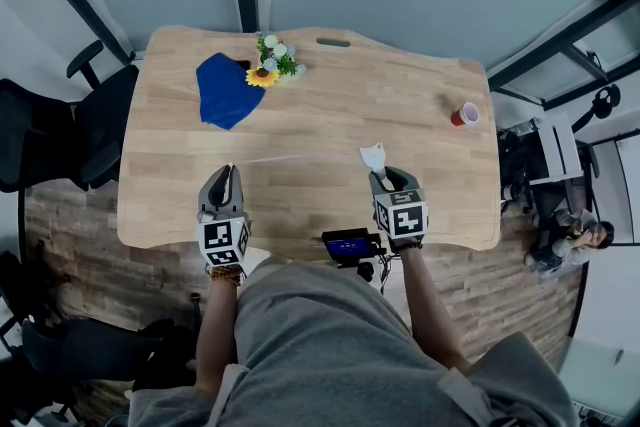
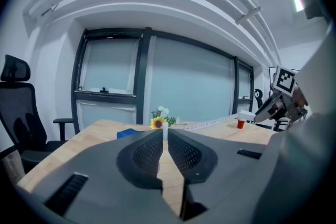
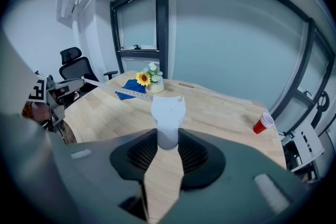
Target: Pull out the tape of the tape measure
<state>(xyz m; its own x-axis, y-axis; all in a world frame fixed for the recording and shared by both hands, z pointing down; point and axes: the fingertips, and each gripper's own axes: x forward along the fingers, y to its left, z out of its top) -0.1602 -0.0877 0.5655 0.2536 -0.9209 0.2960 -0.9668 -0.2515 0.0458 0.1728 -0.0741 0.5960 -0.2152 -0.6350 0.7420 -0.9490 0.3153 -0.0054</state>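
Tape measure (image 3: 168,113), held above the bench (image 1: 330,105) with its tape (image 3: 118,90) already drawn out between the two grippers.

Left: the left gripper (image 2: 165,136) is closed almost fully, its jaws pinching the tape's white end tab (image 2: 165,131).

Centre: the tape runs clear of the bench top, spanning from that tab across to the case. Behind it on the bench lie a blue cloth (image 1: 225,90) and a small bunch of flowers (image 1: 272,65).

Right: the right gripper (image 3: 168,136) is part closed on the white case (image 1: 373,158), which stands up out of its jaws. A red cup (image 1: 465,114) sits well apart, near the bench's far right edge.

Likely hazards: the tab offers little surface, so more tension may pull it free and let the tape whip back into the case. The smooth case could also twist between the jaws, or the long unsupported span could buckle.
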